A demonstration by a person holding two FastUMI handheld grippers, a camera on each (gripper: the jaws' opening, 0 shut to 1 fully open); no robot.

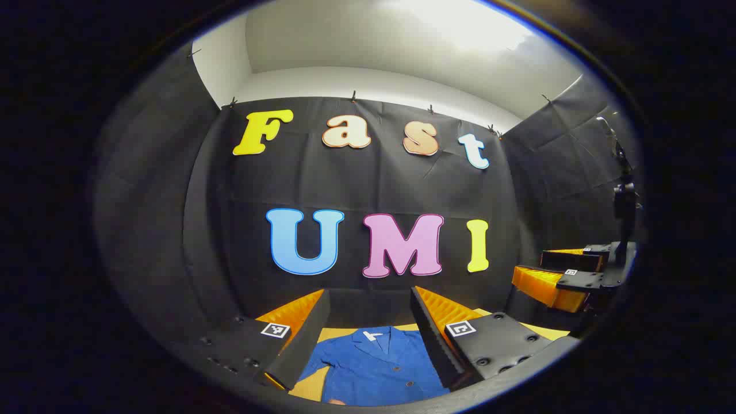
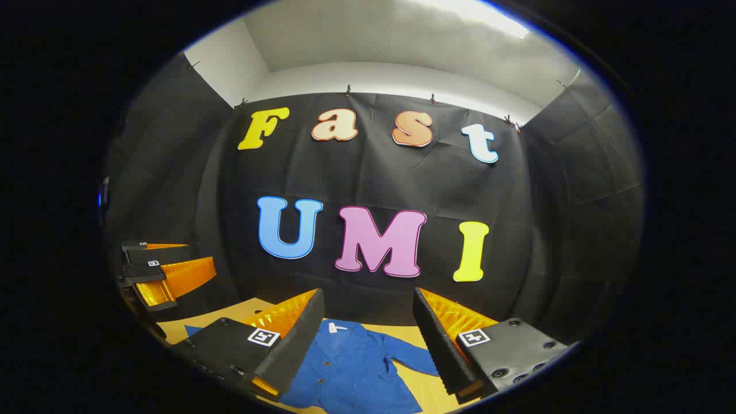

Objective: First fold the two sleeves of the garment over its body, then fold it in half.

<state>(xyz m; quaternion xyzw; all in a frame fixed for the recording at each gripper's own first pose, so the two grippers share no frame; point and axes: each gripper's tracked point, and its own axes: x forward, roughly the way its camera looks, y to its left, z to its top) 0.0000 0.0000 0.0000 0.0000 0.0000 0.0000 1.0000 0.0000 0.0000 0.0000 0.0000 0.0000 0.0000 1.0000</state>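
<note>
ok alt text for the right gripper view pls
A blue shirt lies spread flat, sleeves unfolded, on a tan table, seen between the open fingers of the right gripper held above it. The left gripper, also open, is at the left edge.

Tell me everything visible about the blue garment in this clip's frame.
The blue garment is a collared, woven-looking shirt with dark buttons down its front and a white tag inside the neck. It lies flat, front up, on the tan table, collar toward the booth's wall. One short sleeve is spread out, unfolded. Both open grippers hang above it; nothing visibly touches it.
</note>
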